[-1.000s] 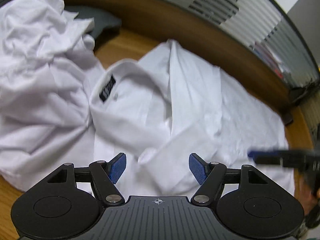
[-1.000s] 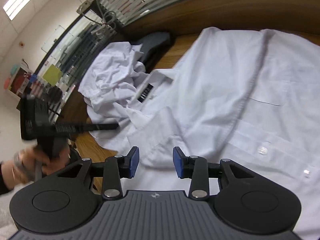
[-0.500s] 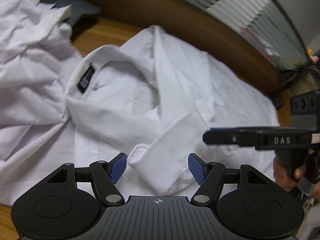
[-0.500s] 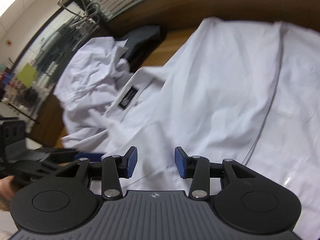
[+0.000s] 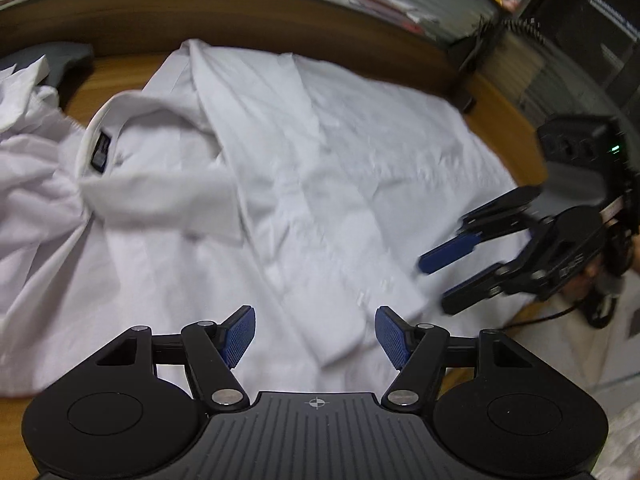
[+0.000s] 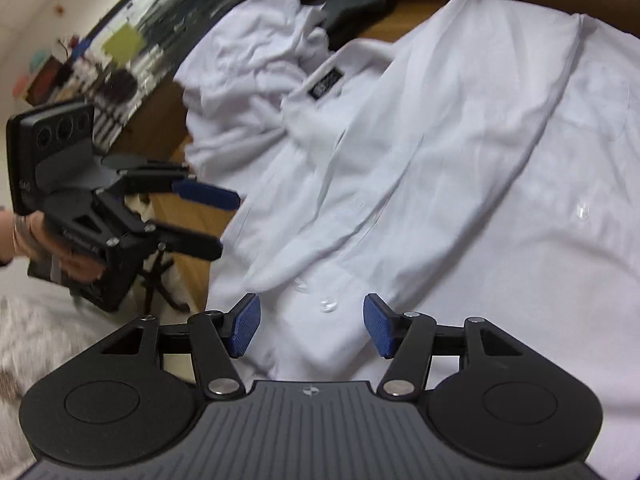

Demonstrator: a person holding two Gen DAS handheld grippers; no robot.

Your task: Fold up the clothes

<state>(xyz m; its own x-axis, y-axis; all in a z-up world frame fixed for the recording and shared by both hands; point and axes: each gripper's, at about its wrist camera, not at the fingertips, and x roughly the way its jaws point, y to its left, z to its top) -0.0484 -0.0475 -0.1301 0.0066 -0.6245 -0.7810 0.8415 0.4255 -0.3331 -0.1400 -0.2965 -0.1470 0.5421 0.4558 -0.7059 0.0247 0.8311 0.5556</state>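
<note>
On the wooden table, a white dress shirt is lying spread; left gripper and right gripper are hovering agape, empty, seemingly approaching its cuffed sleeve to fold.

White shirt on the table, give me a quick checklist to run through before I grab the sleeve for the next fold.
1. Left gripper open: ok, nothing between its pads.
2. Right gripper open: ok, also holding nothing.
3. White shirt spread on the wooden table: ok, collar and label face up.
4. Sleeve cuff within reach: ok, it lies just ahead of the left gripper.
5. Crumpled white garment apart from the shirt: not ok, it presses against the collar side.
6. Shirt front buttoned: cannot tell.
</note>
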